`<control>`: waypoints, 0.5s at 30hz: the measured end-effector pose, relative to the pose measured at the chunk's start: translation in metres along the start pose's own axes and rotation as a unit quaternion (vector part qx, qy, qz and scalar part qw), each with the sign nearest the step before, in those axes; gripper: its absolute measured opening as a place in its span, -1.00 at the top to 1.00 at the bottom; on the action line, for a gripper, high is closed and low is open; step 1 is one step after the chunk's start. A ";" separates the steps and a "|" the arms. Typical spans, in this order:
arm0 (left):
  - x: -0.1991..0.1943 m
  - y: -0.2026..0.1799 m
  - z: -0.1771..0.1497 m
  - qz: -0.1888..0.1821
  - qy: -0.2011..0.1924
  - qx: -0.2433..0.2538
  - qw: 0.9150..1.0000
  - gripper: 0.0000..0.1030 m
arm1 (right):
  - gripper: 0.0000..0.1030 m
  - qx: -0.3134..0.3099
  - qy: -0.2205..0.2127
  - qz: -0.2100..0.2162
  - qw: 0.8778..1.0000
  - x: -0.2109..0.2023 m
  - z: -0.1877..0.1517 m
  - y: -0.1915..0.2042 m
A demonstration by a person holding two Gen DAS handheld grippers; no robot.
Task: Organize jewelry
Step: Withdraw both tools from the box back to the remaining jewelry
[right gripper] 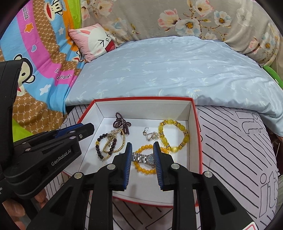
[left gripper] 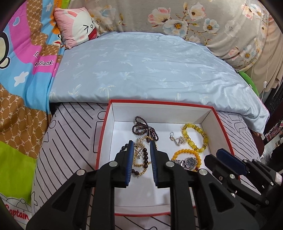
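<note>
A red box with a white inside [left gripper: 123, 113] [right gripper: 194, 123] sits on a striped sheet and holds the jewelry. My left gripper [left gripper: 141, 144] is open over a gold chain and dark bead bracelet [left gripper: 139, 159] [right gripper: 106, 146]. A dark bead necklace [left gripper: 141, 127] [right gripper: 121, 123] lies behind. My right gripper [right gripper: 142, 145] is open over a silver watch [right gripper: 143, 158] [left gripper: 189, 161] lying on an orange bead bracelet [right gripper: 141, 168] [left gripper: 185, 152]. A yellow bracelet [left gripper: 194, 138] [right gripper: 174, 134] and a silver trinket [left gripper: 176, 140] [right gripper: 150, 136] lie at the right.
A light blue folded quilt [left gripper: 141, 67] lies just behind the box. A pink rabbit pillow [left gripper: 77, 26] and a colourful cartoon blanket [left gripper: 21, 62] are to the left, a floral quilt [left gripper: 194, 16] at the back.
</note>
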State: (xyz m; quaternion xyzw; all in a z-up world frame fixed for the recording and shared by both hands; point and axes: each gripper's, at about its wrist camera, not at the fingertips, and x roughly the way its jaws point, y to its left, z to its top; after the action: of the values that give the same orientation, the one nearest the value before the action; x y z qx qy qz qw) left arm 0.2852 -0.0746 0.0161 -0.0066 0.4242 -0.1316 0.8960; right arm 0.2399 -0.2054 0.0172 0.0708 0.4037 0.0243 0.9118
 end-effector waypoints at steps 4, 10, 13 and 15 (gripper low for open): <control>-0.007 -0.002 -0.005 0.000 0.000 0.002 1.000 0.66 | 0.51 0.002 -0.002 0.000 1.000 -0.012 -0.006 0.002; -0.022 -0.006 -0.019 -0.002 0.001 0.003 1.000 0.52 | 0.51 0.001 -0.002 0.000 1.000 -0.029 -0.018 0.004; -0.031 -0.007 -0.027 0.001 -0.001 0.004 1.000 0.31 | 0.33 0.001 -0.005 -0.001 1.000 -0.034 -0.022 0.005; -0.036 -0.008 -0.031 -0.002 -0.001 0.006 1.000 0.31 | 0.33 0.000 -0.006 -0.001 1.000 -0.040 -0.026 0.006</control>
State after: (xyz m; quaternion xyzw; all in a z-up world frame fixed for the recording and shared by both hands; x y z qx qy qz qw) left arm 0.2375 -0.0705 0.0246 -0.0017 0.4225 -0.1360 0.8961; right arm 0.1942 -0.2010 0.0299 0.0707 0.3981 0.0224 0.9143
